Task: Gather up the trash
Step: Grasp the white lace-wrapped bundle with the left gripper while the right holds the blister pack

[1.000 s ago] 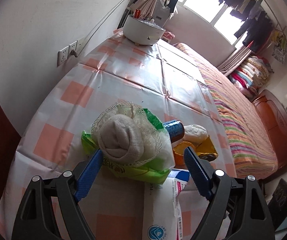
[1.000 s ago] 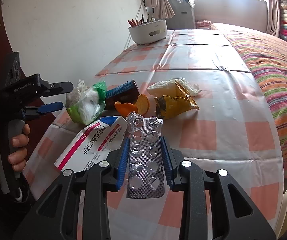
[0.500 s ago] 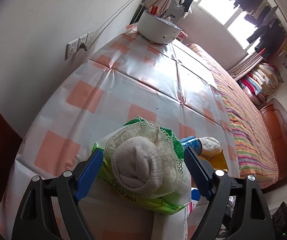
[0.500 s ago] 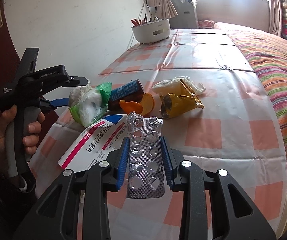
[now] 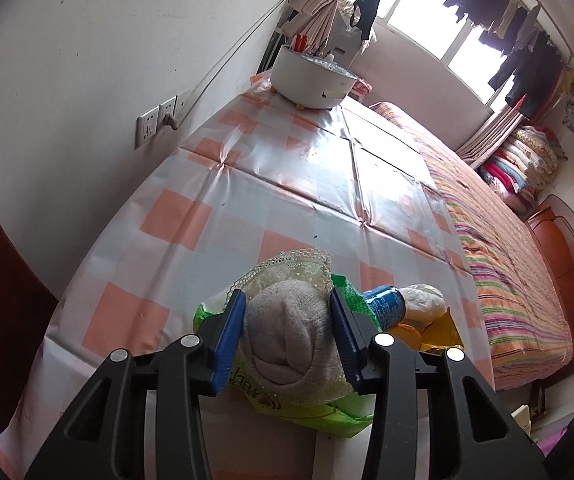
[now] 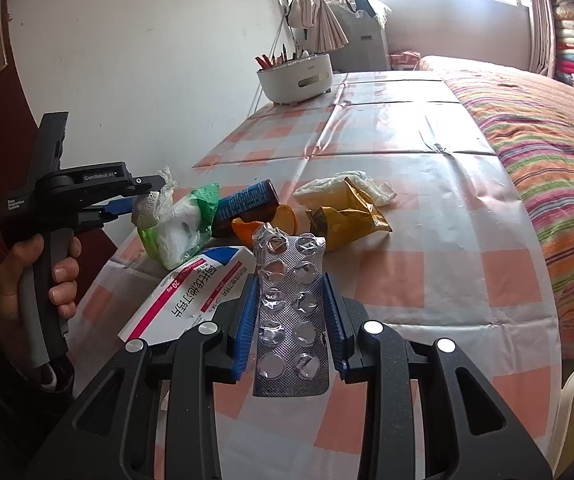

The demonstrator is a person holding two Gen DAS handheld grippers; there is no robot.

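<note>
A: Blue pads of the left hand-held gripper [image 5: 287, 326] are seen on either side of a rolled grey sock [image 5: 293, 338] with a lace cuff; the jaws are closing, and the pads already appear to touch the sock. Green letters are printed on the bag [image 5: 307, 404] under the sock, but they are half covered and cannot be read.

B: From the right wrist view, "GenRobot.AI" is read on the left tool's black body, with a smaller label of three lines below it, the top line seemingly "Data"; the rest is too small. The tool is held by a hand [image 6: 33, 280].

A: And the right hand-held gripper [image 6: 290, 320]?

B: A silver blister pack [image 6: 291, 312] is clamped narrowly between its pads, lifted above the checked surface [image 6: 427, 280]. Most of its pockets look crushed.

A: What else can be read?

B: A flattened white box [image 6: 191, 292] with a pink band carries "20 mg" and large Chinese characters; its lower end is hidden by the gripper. Small white print runs along a blue bottle [image 6: 245, 202], illegible. Beside it lie orange peel [image 6: 265, 224] and a crumpled yellow wrapper [image 6: 347, 210], whose printing is not made out.

A: A white pot [image 6: 295, 78] stands far back, with faint grey lettering that cannot be read.
</note>
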